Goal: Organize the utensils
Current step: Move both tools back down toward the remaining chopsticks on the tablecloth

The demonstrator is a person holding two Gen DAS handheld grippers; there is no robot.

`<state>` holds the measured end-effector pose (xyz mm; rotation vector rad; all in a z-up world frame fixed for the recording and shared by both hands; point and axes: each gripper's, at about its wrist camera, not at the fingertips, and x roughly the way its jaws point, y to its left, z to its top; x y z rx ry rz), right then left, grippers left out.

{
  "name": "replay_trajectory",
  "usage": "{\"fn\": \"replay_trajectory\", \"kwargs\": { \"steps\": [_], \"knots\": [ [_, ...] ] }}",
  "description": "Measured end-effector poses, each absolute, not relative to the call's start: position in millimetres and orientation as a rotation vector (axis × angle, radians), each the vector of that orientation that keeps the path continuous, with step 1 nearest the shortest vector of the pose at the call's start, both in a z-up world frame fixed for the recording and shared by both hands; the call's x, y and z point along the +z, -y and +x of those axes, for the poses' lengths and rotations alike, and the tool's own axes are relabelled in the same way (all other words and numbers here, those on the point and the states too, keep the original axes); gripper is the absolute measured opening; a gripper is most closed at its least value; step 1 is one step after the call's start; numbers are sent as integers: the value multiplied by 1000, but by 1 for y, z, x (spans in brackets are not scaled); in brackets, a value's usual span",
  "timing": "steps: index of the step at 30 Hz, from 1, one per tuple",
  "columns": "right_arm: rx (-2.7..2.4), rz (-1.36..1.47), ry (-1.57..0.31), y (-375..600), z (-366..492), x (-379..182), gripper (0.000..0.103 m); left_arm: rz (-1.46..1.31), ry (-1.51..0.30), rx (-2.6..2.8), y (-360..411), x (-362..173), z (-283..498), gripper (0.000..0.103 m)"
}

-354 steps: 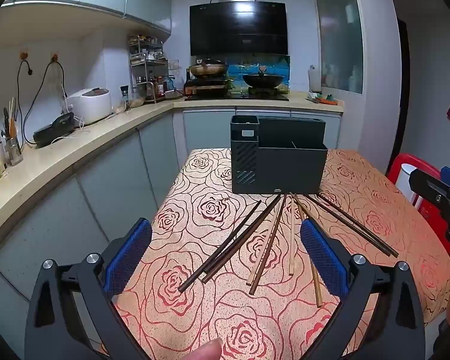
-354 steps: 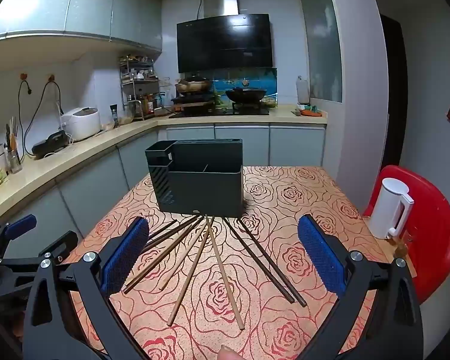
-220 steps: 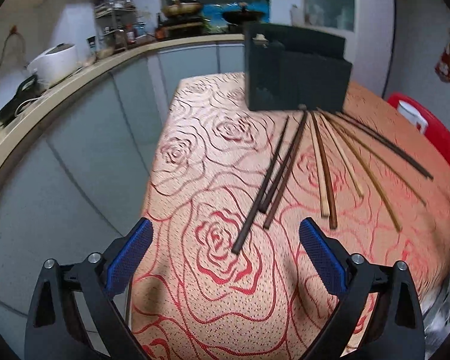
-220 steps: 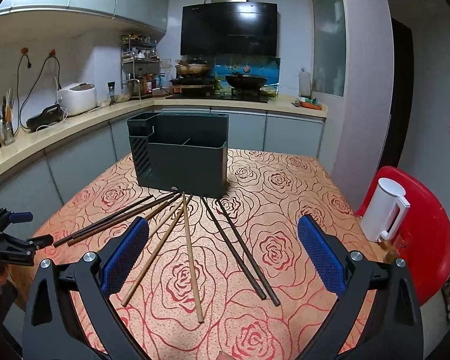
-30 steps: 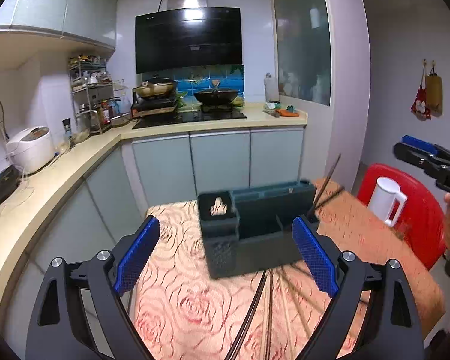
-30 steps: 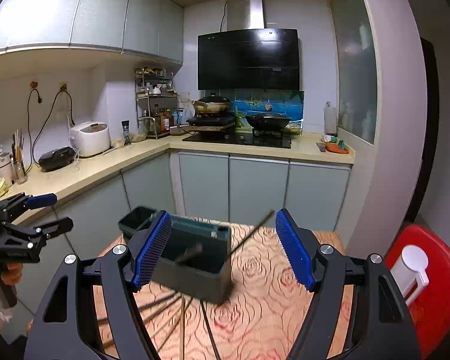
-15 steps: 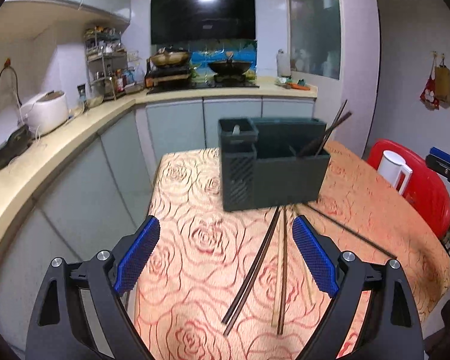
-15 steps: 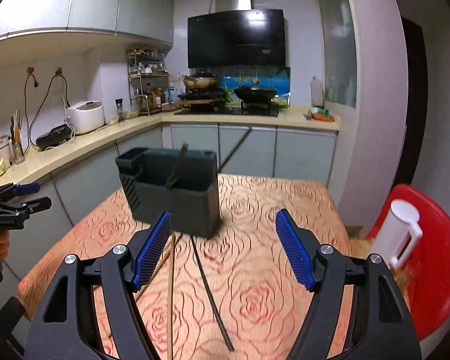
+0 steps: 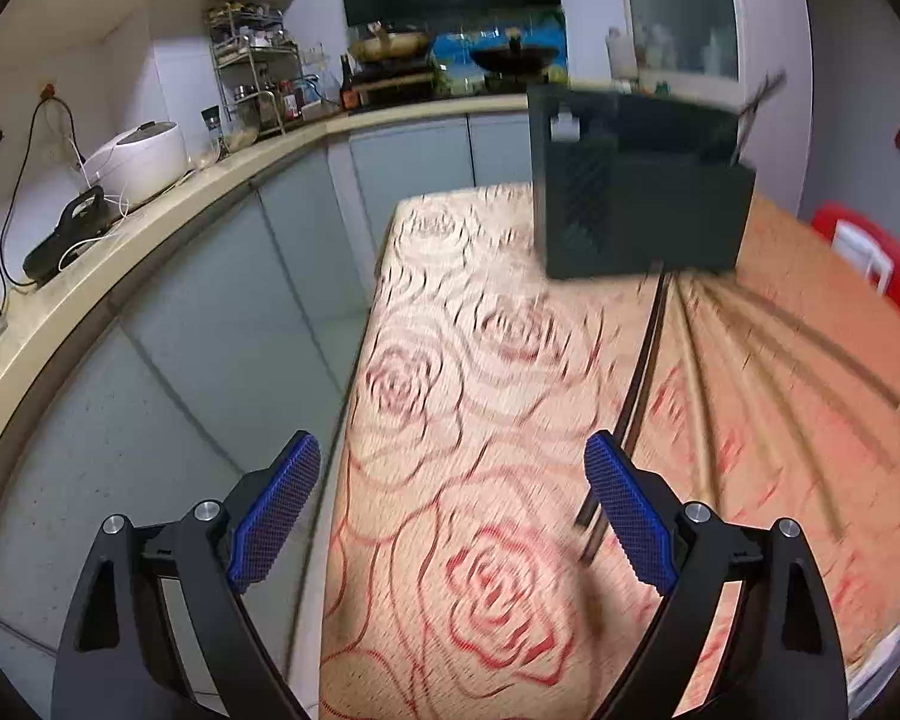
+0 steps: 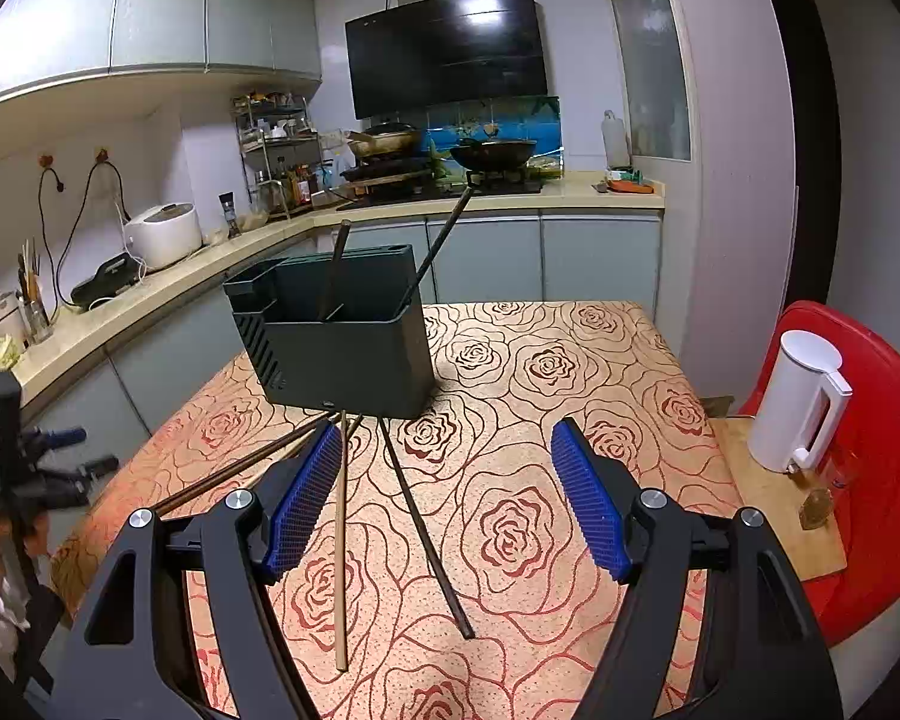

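The rose-patterned table [image 10: 570, 360] bore the dark holder [image 10: 336, 348], two dark chopsticks [image 10: 435, 249] already standing inside it. Before the holder, several loose chopsticks [image 10: 341, 540] lay unsorted. The right gripper [image 10: 444, 504] and left gripper [image 9: 450, 516] both gaped wide, empty.

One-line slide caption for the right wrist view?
Open right gripper above chopsticks lying before a dark holder.

No legible txt, labels or nos. in either view.
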<state>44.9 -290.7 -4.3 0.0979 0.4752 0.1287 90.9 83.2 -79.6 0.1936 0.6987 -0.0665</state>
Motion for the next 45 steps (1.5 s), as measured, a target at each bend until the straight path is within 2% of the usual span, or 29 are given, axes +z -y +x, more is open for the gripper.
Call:
{"fn": "replay_trajectory", "kwargs": {
  "steps": [4, 17, 26, 38, 45],
  "knots": [
    [140, 106, -468, 288, 46, -3, 70, 276, -714, -45, -80, -100, 86, 87],
    [159, 121, -459, 284, 46, -3, 70, 353, -749, -67, -72, -116, 91, 86],
    [159, 144, -459, 290, 44, -3, 70, 401, -764, -114, -58, -122, 85, 68],
    [140, 156, -490, 298, 44, -14, 70, 401, -773, -246, -28, -122, 83, 67],
    [101, 173, -529, 312, 43, -30, 70, 354, -793, -309, -18, -123, 95, 46]
  ]
}}
